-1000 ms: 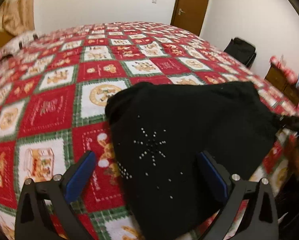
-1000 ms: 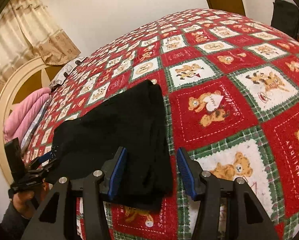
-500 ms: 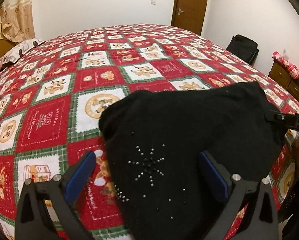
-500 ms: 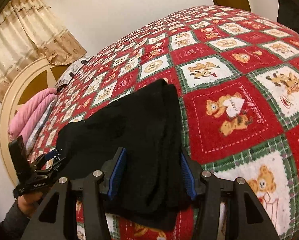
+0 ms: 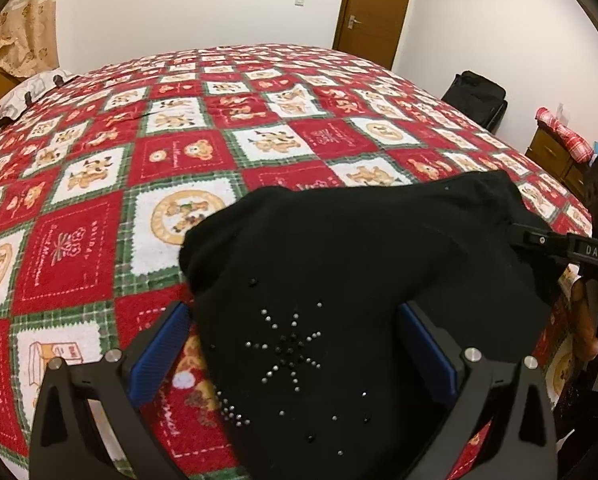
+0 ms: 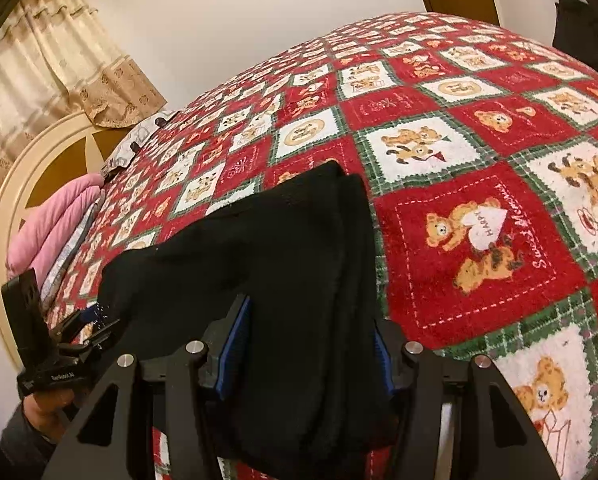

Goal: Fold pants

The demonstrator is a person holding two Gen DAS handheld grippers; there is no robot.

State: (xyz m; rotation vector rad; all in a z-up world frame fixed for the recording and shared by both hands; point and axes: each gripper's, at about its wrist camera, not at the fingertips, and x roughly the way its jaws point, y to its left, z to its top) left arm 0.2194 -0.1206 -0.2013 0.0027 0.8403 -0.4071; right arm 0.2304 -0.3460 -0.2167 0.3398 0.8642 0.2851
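Observation:
Black pants (image 5: 359, 264) lie folded on the red Christmas quilt (image 5: 179, 152), near the bed's front edge. A star of small studs (image 5: 287, 348) marks the end nearest my left gripper (image 5: 295, 344), which is open wide, its blue pads on either side of that studded part without pressing it. In the right wrist view the pants (image 6: 259, 248) end in a narrow folded stack. My right gripper (image 6: 311, 352) is half open astride that stack, and the cloth fills the gap between its pads. Each gripper shows in the other's view: right gripper (image 5: 559, 248), left gripper (image 6: 71, 340).
A pink pillow (image 6: 51, 232) and a patterned pillow (image 5: 27, 92) lie by the round headboard (image 6: 39, 160). Beyond the bed are a wooden door (image 5: 371, 12), a black bag (image 5: 475, 96) and a dresser (image 5: 555, 156). The quilt stretches bare behind the pants.
My right gripper slid sideways over the pants' folded end, so the cloth now lies fully between its fingers; its jaws kept the same width. The left gripper barely moved.

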